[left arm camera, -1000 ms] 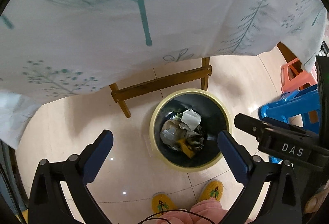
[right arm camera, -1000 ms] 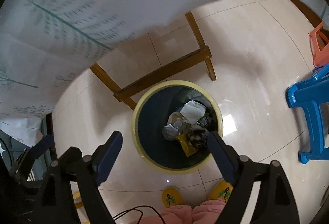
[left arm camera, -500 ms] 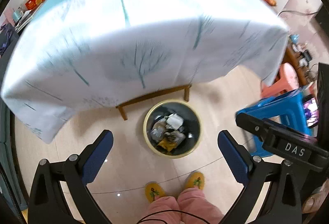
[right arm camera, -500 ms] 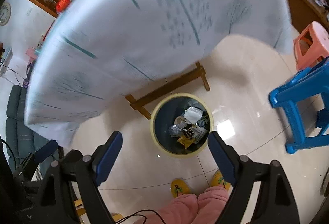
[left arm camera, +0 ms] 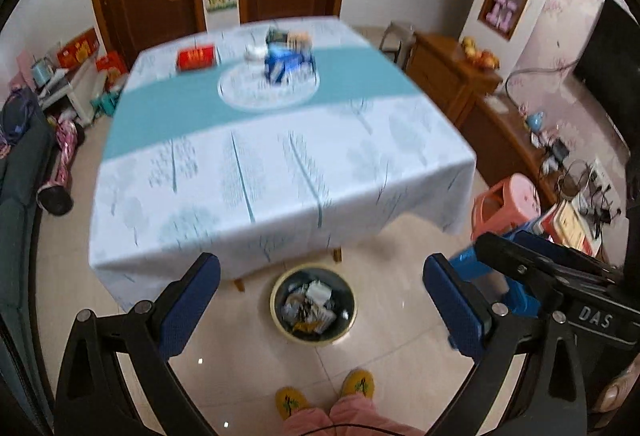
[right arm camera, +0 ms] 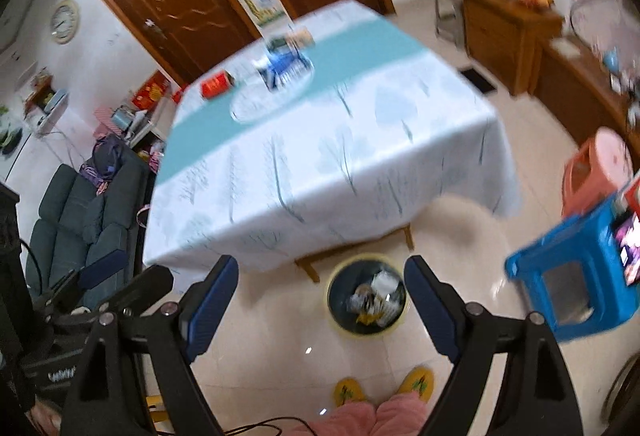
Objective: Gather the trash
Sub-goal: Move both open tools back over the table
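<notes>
A round yellow-rimmed trash bin stands on the tiled floor by the table's near edge, holding crumpled paper and wrappers. It also shows in the right wrist view. My left gripper is open and empty, high above the bin. My right gripper is open and empty, also high above it. On the table lie a blue packet, a red box and other blurred items near a round mat.
A blue stool and a pink stool stand to the right of the bin. A dark sofa is at the left. A wooden sideboard lines the right wall. My yellow slippers are just before the bin.
Both grippers have risen and tilted up from close over the bin. The view now takes in the whole tabletop and the room. Both stayed open and empty.
</notes>
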